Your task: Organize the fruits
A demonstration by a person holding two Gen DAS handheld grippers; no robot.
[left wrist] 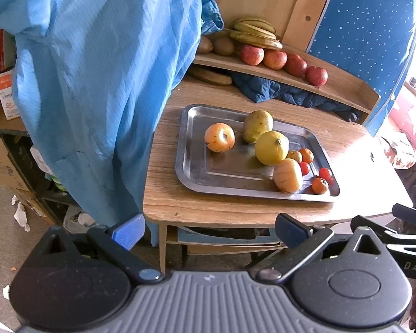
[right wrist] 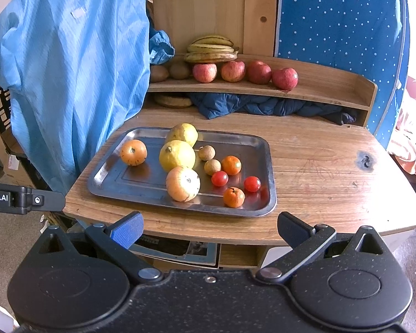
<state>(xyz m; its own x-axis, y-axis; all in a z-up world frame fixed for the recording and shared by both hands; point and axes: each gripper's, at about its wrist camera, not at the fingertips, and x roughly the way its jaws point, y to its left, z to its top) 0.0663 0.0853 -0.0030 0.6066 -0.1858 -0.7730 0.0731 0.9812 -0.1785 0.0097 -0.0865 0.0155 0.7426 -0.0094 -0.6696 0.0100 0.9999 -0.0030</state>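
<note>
Both grippers sit off the near edge of the desk (right wrist: 319,166), below its surface level, nothing held. Left gripper (left wrist: 210,231): jaws spread wide, empty. Right gripper (right wrist: 210,229): jaws likewise wide apart, empty. Metal tray (right wrist: 111,172) lies on the desk's left-front part, its near rim close to the desk's front edge; bare wood to the right of the tray and behind it up to the shelf (right wrist: 332,88). On the tray: two orange-striped round fruits (right wrist: 133,152) (right wrist: 183,183), a yellow citrus (right wrist: 177,155) touching a greenish-yellow fruit (right wrist: 183,133) behind it, two small brown fruits (right wrist: 207,152), two small oranges (right wrist: 231,165), two cherry tomatoes (right wrist: 219,178). Tray's left half mostly bare metal. Shelf holds bananas (right wrist: 211,48), four red apples (right wrist: 245,72) in a row, and brown fruits (right wrist: 179,70) at left. Blue garment (right wrist: 69,69) hangs just beside the desk's left edge, crowding that side.
</note>
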